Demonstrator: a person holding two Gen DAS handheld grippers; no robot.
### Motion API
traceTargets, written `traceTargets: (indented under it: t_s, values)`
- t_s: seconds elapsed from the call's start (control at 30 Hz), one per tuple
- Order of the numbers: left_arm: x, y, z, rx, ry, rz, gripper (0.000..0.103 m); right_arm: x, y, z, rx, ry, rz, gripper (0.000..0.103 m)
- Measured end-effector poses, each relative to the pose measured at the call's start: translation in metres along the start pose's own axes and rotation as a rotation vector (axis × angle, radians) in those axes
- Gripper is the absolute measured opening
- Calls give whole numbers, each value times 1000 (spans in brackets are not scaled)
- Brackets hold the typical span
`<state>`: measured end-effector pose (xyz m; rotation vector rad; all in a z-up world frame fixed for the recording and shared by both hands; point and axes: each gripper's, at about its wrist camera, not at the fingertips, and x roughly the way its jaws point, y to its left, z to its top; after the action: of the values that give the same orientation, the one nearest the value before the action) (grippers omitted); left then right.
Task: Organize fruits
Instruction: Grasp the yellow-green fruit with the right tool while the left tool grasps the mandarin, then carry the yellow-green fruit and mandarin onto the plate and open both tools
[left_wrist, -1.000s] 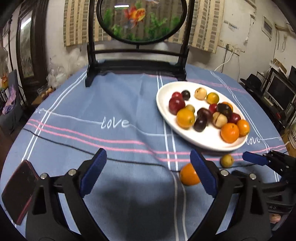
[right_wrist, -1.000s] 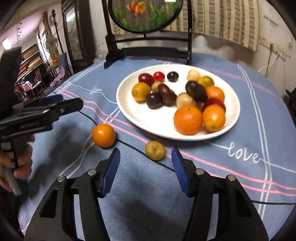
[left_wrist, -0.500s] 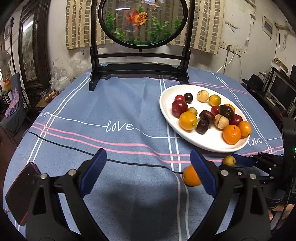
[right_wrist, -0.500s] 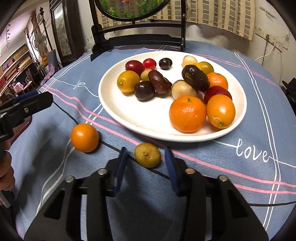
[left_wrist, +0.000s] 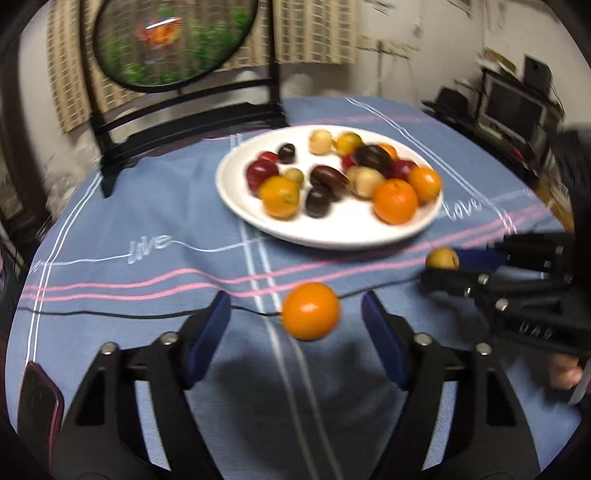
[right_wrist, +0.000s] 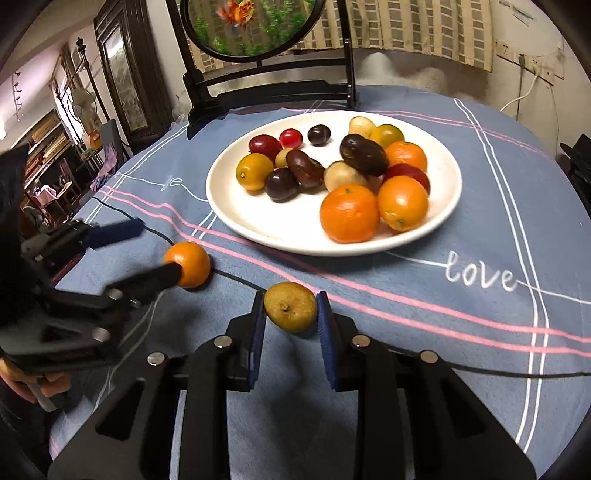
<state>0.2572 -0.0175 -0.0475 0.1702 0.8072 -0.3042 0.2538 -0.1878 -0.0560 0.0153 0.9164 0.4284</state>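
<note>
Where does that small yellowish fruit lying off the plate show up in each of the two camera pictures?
Left wrist view: the small yellowish fruit sits far right, between the right gripper fingers.
Right wrist view: bottom centre, between the blue pads.
Shared landmark: the white plate, just beyond the fruit.

The left wrist view looks low across the round blue-clothed table (left_wrist: 155, 206) from its near edge, facing the white oval plate of mixed fruit (left_wrist: 332, 236) at about 1 o'clock, with its own blue-padded left tongs (left_wrist: 295, 332) at 6 o'clock. The right wrist view sits nearer the same plate (right_wrist: 258, 221), which lies at 12 o'clock beyond the right tongs (right_wrist: 290, 321). Both share the plate, the loose orange mandarin (left_wrist: 311, 311) (right_wrist: 188, 264), the small yellow-brown fruit (left_wrist: 441, 257) (right_wrist: 291, 306) and the black-framed round goldfish screen (left_wrist: 173, 44) (right_wrist: 251, 26); each sees the other tongs (left_wrist: 454, 266) (right_wrist: 155, 251) at its side.
</note>
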Motion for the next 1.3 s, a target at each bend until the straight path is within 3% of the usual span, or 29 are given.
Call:
traceTargets:
  t_s: [0.07,0.33,0.43,0.57,0.9,1.0,1.13,1.3]
  values:
    - [5,-2,-1,6,14,-11,60,-1,-3,1,10,-2,2,28]
    - [19,0,-2,-15,50,-33,52,-6,-2,1,14,-17,12,28]
    - [26,-4,-2,-5,67,-31,45,-8,-2,1,14,-23,12,28]
    - [32,-10,-3,26,77,5,42,-10,-3,2,18,-29,13,28]
    - [25,-6,-1,-27,68,-31,40,-25,-6,-2,31,-65,15,28]
    - [8,-3,17,-40,4,-64,40,-39,-11,7,43,-126,34,28]
    - [13,3,71,-57,-63,-29,40,-40,-24,48,40,-225,-11,28]
    - [55,8,112,-65,-36,13,40,2,-47,84,55,-190,-29,28]
